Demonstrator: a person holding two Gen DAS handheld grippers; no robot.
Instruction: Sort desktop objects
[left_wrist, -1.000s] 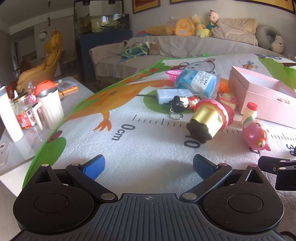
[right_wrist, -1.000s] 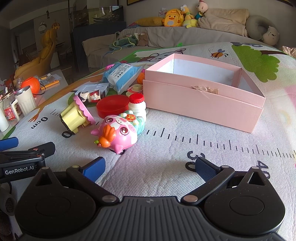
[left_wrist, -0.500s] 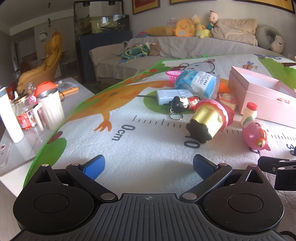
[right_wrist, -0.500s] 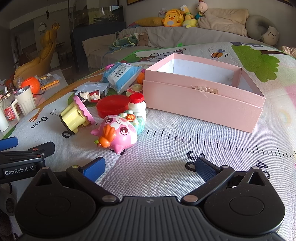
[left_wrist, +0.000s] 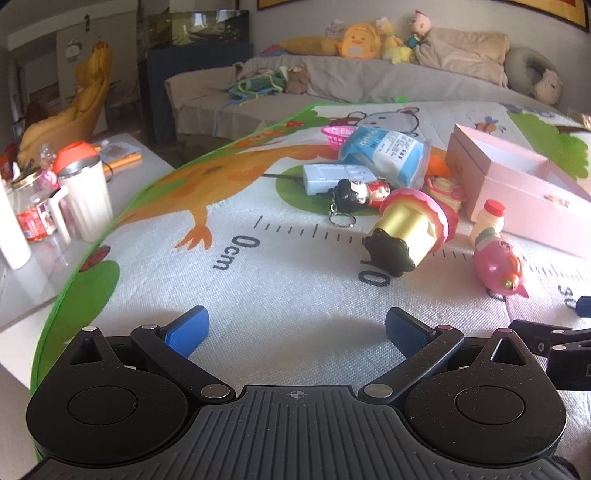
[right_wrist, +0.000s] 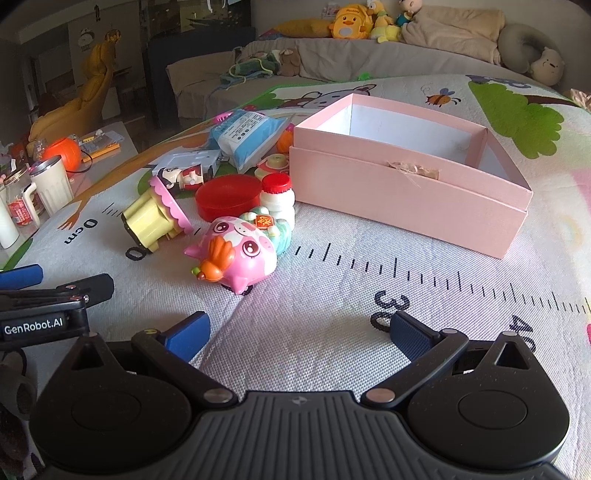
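Toys and oddments lie in a loose heap on my play mat, none yet sorted, so I judge the job is at its very start.

From my left wrist: my left tool hovers low over bare mat, jaws spread wide, holding nothing. Ahead I count one toppled cupcake toy, one doll keychain, one grey power strip, one blue wipes packet, one small pink basket, one pink pig toy and one little milk bottle. One pink box stands at the right.

From my right wrist: my right tool is likewise wide open and empty. The pig toy lies nearest, with the bottle just behind and one red lid beside that. The box shows a bare interior. The left tool sits at the left edge.

My next move, I think, is to reach forward and left, straddle the pig's rounded body squarely so it cannot squirt out, then carry it right, into the box.
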